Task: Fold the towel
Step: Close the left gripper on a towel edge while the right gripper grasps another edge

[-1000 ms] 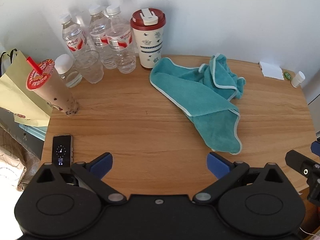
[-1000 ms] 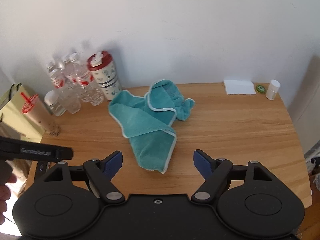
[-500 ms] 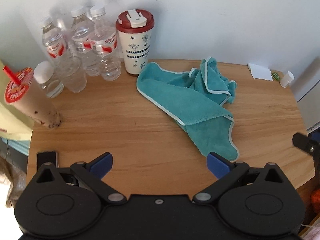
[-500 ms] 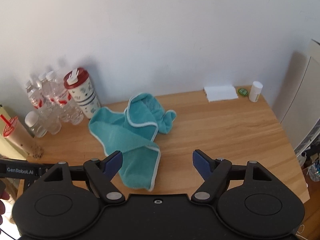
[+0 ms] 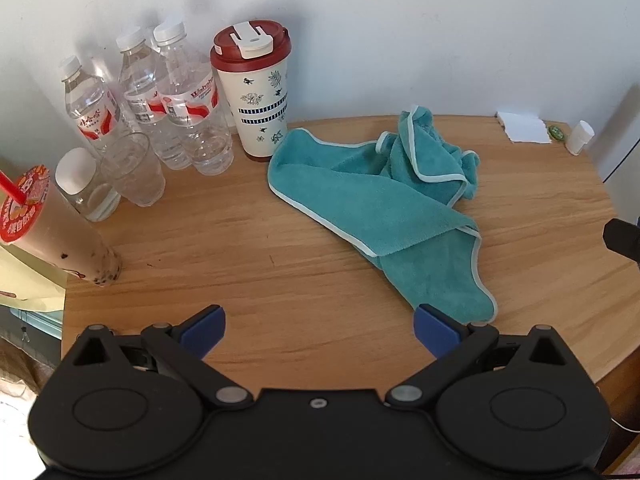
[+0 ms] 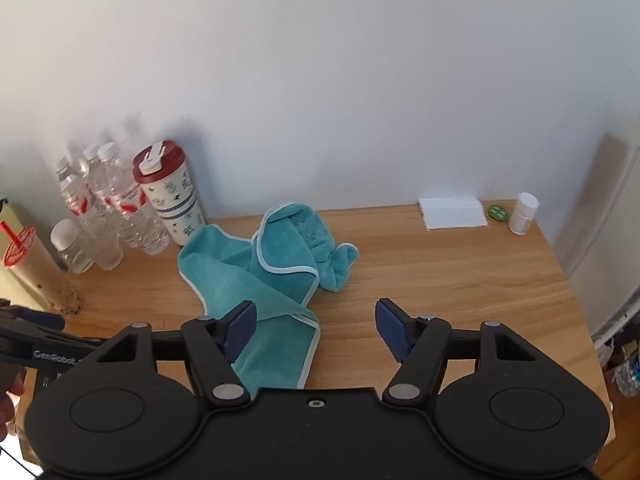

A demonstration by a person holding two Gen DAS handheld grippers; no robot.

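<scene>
Pulled back and tilted up on the right since a second ago; left view drifted right, phone gone from frame. Left gripper [image 5: 318,330] and right gripper [image 6: 314,330]: fingers spread, empty. Towel [image 5: 394,208] crumpled on counter [image 5: 248,264], just right of tumbler [image 5: 256,92]. Risk: dragging the towel's far edge could tip the tumbler or bottles [image 5: 176,100]. Legible: "GenRobot" on the left gripper; bottle labels unreadable.
</scene>
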